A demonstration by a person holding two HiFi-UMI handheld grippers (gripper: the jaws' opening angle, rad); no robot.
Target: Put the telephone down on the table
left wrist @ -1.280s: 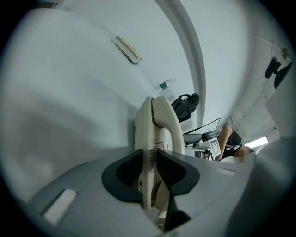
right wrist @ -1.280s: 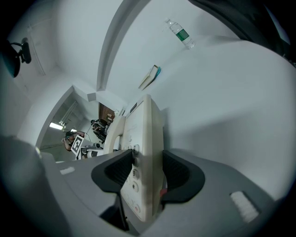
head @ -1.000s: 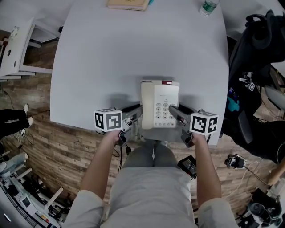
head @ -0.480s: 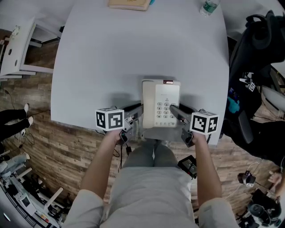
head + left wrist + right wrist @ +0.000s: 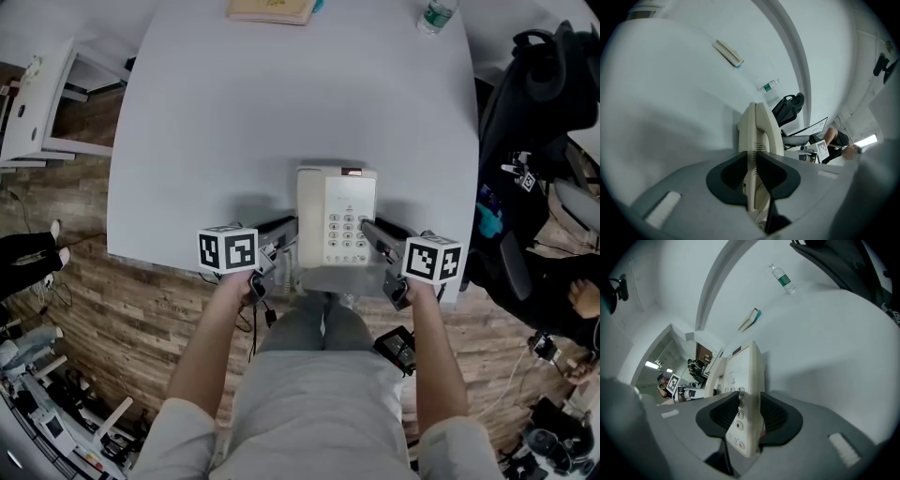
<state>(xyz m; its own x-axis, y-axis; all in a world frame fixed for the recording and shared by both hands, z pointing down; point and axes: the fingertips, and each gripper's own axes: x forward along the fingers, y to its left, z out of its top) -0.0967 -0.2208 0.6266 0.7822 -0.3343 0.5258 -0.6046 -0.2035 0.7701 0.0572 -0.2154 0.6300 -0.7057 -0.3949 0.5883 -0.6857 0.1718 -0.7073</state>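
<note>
A cream push-button telephone (image 5: 336, 217) sits flat at the near edge of the white table (image 5: 234, 112), handset on its left, keypad on its right. My left gripper (image 5: 286, 232) grips the handset side; in the left gripper view the jaws press on both faces of the telephone (image 5: 759, 131). My right gripper (image 5: 372, 232) is at the keypad side. Its jaws are closing, and in the right gripper view the telephone (image 5: 743, 376) stands between them with both pads on its edge.
A book (image 5: 270, 9) and a water bottle (image 5: 436, 14) lie at the table's far edge. A dark office chair with a bag (image 5: 534, 94) stands right of the table. Wooden floor and the person's legs are below the near edge.
The telephone and both grippers have hardly moved, only a slight sideways wobble. A hand has come into view on the floor at the far right.
</note>
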